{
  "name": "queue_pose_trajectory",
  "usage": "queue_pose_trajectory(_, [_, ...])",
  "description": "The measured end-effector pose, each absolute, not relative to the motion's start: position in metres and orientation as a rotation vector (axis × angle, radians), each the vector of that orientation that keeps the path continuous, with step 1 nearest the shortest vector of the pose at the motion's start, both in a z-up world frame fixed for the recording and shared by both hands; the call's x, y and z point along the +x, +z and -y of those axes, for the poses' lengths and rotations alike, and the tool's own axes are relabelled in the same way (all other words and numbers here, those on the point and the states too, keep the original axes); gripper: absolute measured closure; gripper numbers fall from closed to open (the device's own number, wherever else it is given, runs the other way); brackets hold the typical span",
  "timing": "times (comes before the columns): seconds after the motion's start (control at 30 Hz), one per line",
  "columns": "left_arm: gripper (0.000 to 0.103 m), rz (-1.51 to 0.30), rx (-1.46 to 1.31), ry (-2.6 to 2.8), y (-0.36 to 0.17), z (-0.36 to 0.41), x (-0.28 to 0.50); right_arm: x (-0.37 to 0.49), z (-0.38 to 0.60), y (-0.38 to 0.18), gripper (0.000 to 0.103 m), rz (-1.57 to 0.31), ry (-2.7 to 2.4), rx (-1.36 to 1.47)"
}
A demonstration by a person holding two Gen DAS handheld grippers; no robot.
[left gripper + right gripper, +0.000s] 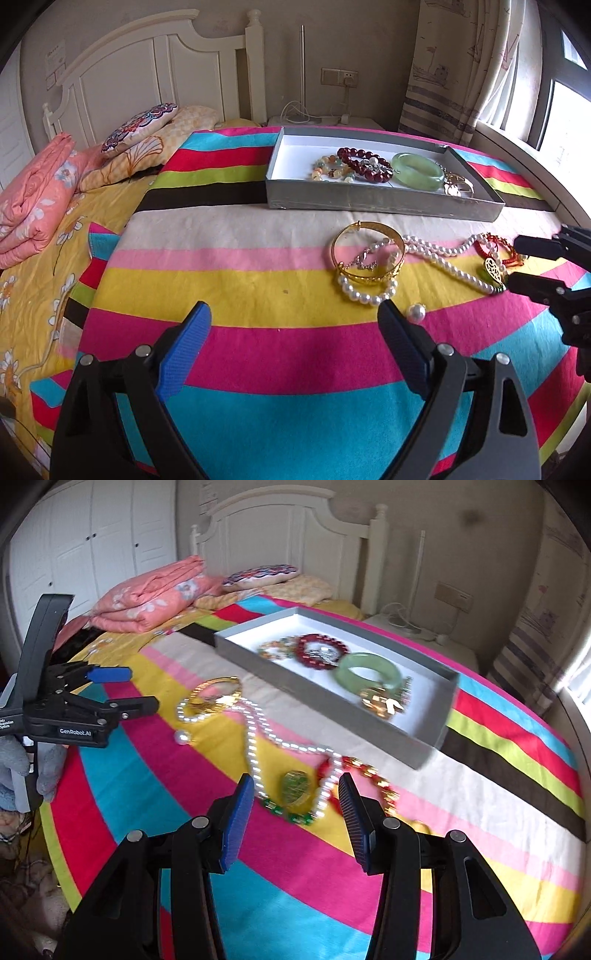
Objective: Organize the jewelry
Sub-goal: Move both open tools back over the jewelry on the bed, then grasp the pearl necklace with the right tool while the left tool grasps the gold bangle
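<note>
Half the red bead bracelet hides behind the right hand-held gripper.

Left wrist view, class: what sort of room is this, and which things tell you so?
Most likely a bedroom: a white headboard, a folded quilt with pillows beside it, and a wardrobe along the wall.
</note>
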State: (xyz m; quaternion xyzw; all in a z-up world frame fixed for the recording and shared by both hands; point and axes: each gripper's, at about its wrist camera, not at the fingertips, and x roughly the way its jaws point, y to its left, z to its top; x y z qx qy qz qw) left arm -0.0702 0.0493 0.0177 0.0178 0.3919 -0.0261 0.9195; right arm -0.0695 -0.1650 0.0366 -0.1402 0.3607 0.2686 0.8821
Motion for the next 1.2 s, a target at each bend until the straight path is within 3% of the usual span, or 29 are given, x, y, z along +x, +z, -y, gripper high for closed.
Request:
queue_pose_trajectory(0.43, [0.013,-0.837,-0.12,-0.086,0.013,-0.072,-0.064,-0.038,0.107,0.014,0.065,-0.865,0.646,-0.333])
queue_pose_trajectory(0.47, [0.013,-0.839,-0.115,-0.087,0.013,-0.071,-0.064,-0.036,0.107,0.014,0.068,-0.868,0.645,-0.324])
queue_pose_trajectory(0.53, [0.013,-0.842,-0.113,-0.085,0.013,-0.07,-0.064,-0.036,0.106,0.014,0.092,-0.861,0.637,-0.333])
queue_pose_trajectory(0.57, [0.013,-0.841,-0.116,-0.084,0.013,-0.071,-0.064,-0.038,0.105,0.014,0.094,-0.861,0.634,-0.339])
queue_pose_trajectory(1.2, [0.013,-0.86,-0.104,-0.055,0.01,-0.068,-0.062,-0.162,0.222,0.016,0.094,-0.879,0.61,-0.183])
